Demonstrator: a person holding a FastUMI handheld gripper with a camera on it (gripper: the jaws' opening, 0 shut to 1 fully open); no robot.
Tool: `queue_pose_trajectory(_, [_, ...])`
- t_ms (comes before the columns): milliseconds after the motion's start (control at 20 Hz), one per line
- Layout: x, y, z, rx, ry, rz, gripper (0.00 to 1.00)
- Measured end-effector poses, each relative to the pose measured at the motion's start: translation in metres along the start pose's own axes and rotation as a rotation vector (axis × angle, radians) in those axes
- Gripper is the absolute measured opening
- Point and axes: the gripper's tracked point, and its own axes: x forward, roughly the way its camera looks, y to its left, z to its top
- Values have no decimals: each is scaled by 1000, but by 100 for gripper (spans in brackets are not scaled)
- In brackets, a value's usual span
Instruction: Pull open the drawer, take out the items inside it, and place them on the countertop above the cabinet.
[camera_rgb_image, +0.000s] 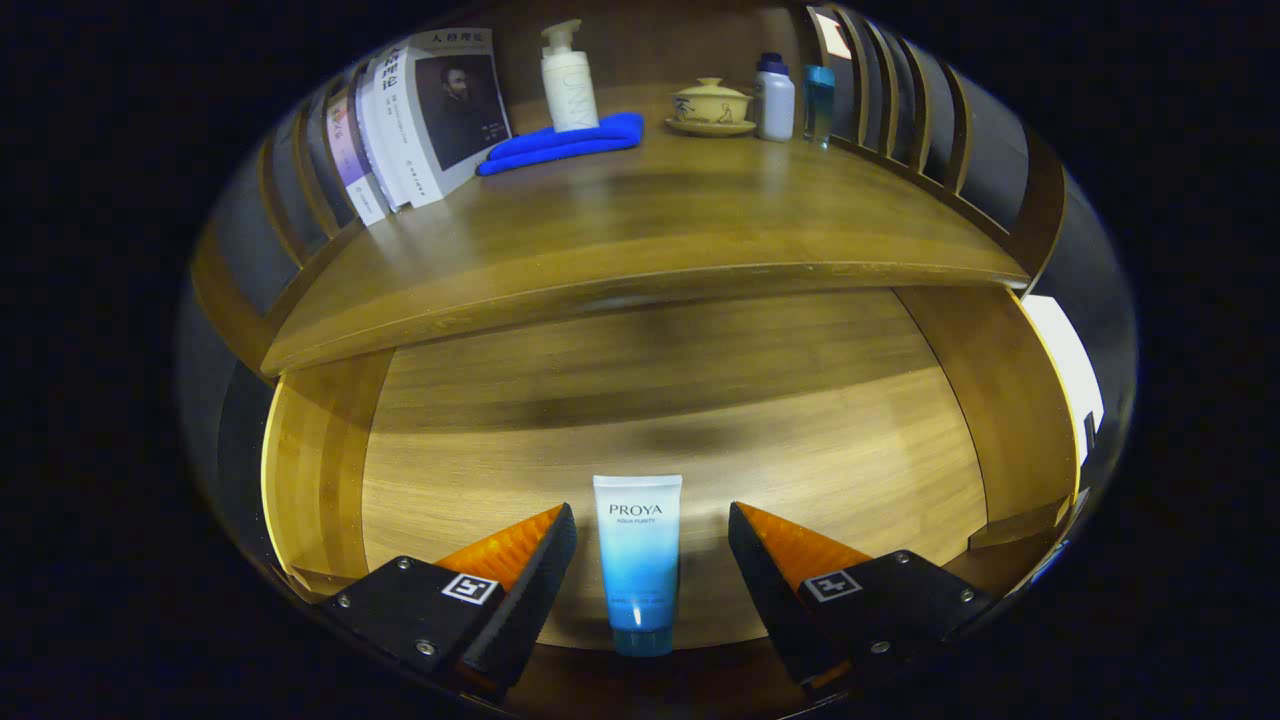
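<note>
Wood setting: warm brown cabinet, visible grain, glossy finish that caught the light.
Table (640, 215): smooth wooden top above the drawer, rounded front edge, slatted rails along both sides.
Drawer (700, 420): pulled open below the table; flat pale wood floor, plain upright side walls.
Tube (638, 560): soft squeezable cosmetic tube, white fading to blue, flat crimped end pointing away, blue cap toward the tool; lay on the drawer floor near its front, between the two fingers.
Tool (652, 545): released, fingers spread wide on either side of the tube, neither one touching it; wedge-shaped fingers with ribbed inner faces, each block carrying a square printed marker.
Pose: tool held low over the drawer's front, angled down and forward into it.
Books (420, 120): several paperbacks leaning at the table's far left.
Cloth (565, 145): blue, soft, folded flat beside the books.
Pump bottle (568, 80): white plastic, standing on the cloth's back edge.
Lidded cup (711, 105): cream ceramic, on a saucer.
Small bottles (775, 100): one white, one clear blue, just beside the cup.
</note>
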Motion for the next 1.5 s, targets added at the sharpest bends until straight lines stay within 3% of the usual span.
queue_pose_trajectory(350, [9, 1, -31, 33, 171, -19, 92])
queue_pose_trajectory(700, [10, -5, -28, 6, 148, -73, 81])
queue_pose_trajectory(750, [12, -6, -28, 30, 131, -83, 80])
queue_pose_trajectory(850, [11, -8, -25, 58, 107, -82, 63])
queue_pose_trajectory(900, [12, -5, -21, 79, 84, -61, 55])
queue_pose_trajectory(1000, [12, 7, -14, 128, 38, 19, 50])
queue_pose_trajectory(1100, [9, 7, 1, 154, -55, 53, 49])
queue_pose_trajectory(1500, [-25, -6, 36, 149, -296, 45, 49])
